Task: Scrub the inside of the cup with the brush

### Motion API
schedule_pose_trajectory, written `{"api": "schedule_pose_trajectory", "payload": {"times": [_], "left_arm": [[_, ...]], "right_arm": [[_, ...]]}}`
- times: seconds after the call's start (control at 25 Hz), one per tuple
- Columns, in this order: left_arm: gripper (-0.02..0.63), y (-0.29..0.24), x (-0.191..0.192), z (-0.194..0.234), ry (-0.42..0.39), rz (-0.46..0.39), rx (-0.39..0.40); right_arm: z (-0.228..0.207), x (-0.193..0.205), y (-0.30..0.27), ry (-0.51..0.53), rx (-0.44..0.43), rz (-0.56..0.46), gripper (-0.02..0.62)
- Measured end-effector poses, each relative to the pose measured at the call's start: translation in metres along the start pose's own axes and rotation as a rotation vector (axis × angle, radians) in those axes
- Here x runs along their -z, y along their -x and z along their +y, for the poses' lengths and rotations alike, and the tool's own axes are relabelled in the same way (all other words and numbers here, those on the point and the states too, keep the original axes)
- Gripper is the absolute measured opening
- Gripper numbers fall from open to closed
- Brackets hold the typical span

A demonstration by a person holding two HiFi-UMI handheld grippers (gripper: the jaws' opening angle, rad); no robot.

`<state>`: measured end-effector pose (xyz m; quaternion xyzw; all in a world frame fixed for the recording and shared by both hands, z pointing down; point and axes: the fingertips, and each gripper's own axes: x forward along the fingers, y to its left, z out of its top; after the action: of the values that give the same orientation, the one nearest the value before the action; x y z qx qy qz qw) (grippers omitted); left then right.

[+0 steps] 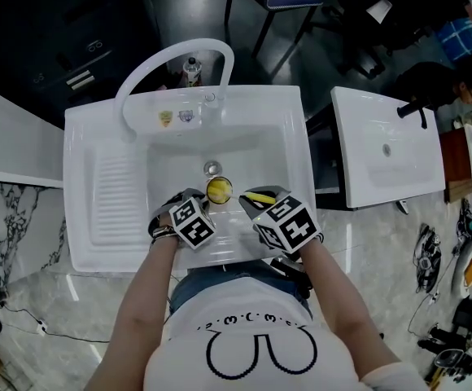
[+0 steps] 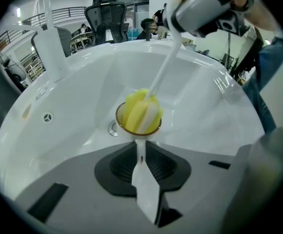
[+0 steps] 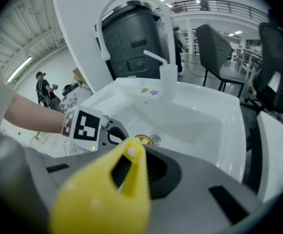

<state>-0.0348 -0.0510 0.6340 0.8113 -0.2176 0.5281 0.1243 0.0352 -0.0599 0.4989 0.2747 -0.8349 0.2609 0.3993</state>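
In the white sink (image 1: 285,137), left tongs (image 2: 141,155) clamp the cup (image 2: 127,128), right tongs (image 3: 134,169) hold the brush (image 2: 140,110) inside it.

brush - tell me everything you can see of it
The brush has a yellow-and-white sponge head, a thin white shaft and a yellow, plastic-looking handle. The head sits in the mouth of the cup and fills most of it, low in the white sink. The shaft slants up out of the cup to the right gripper, whose jaws are shut on the handle.
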Motion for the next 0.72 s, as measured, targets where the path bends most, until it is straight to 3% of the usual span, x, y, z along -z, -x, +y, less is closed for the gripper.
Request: {"api": "schedule_pose_trajectory", "payload": {"times": [0.32, 0.72], "left_arm": [[0.066, 0.0, 0.001, -0.001, 0.006, 0.004, -0.003], [0.066, 0.0, 0.0, -0.004, -0.001, 0.013, -0.012]], "right_arm": [[-0.004, 0.0, 0.017, -0.194, -0.023, -0.061, 0.044], [0.005, 0.007, -0.035, -0.084, -0.011, 0.032, 0.048]]}}
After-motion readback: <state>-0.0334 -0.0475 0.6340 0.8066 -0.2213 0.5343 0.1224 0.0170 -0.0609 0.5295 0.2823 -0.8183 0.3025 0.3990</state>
